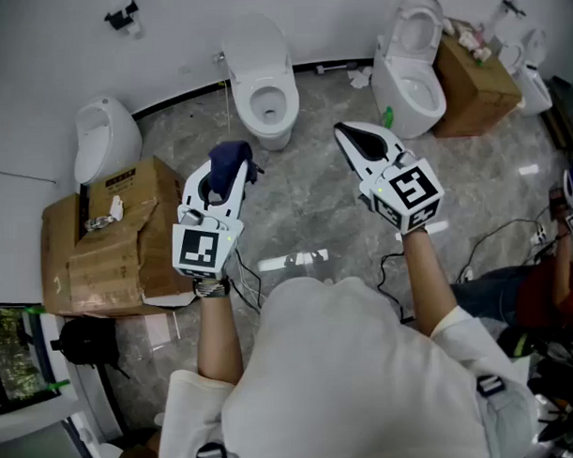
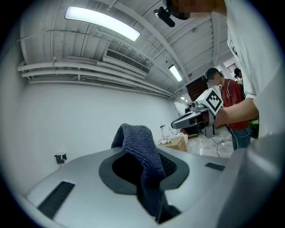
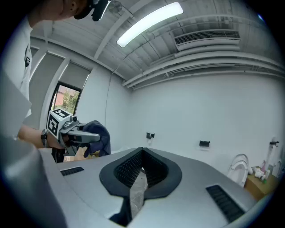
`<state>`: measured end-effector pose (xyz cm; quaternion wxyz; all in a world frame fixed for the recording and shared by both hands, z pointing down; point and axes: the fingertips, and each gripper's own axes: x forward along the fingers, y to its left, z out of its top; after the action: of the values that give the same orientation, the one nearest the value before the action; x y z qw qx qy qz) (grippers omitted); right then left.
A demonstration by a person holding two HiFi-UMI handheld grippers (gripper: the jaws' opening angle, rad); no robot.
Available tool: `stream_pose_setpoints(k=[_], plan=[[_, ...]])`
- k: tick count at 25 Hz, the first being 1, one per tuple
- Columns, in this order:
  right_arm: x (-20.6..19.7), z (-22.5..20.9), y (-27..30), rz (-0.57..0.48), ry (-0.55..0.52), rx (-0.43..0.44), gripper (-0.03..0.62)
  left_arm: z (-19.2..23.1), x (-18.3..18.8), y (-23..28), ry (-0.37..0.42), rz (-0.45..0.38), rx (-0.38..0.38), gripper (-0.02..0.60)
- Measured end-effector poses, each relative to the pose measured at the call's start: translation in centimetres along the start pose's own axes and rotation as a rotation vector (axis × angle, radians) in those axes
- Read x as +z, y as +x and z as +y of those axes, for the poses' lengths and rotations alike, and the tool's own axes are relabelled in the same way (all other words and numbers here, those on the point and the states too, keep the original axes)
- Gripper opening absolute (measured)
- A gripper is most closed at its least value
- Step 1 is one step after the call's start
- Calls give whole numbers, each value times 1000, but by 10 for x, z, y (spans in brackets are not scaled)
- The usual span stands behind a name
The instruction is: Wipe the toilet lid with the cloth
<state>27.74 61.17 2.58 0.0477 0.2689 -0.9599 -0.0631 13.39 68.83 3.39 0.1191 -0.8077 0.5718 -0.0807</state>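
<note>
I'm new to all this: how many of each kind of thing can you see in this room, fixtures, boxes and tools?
Toilets: 2
Urinal: 1
Cardboard boxes: 2
Dark blue cloth: 1
Hand-held claws: 2
Total: 8
A white fixture at the far right is too cut off to count.

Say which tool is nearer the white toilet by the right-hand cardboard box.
Right. The right tool sits left of that white toilet; the left tool, gripping a dark blue cloth, is farther left.
</note>
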Motion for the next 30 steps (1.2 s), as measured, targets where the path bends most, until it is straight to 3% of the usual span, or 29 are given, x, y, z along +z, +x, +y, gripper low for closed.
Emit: stream_pose_setpoints(k=[9, 23, 30], plan=[[-1, -9, -5, -31, 20, -10, 28, -6, 0, 8, 1, -8, 2, 69], [-1, -53, -13, -52, -18, 24, 28, -21, 7, 50, 13, -9, 25, 67], [-2, -83, -2, -68, 20, 53, 29, -23, 5, 74, 9, 6, 41, 69]])
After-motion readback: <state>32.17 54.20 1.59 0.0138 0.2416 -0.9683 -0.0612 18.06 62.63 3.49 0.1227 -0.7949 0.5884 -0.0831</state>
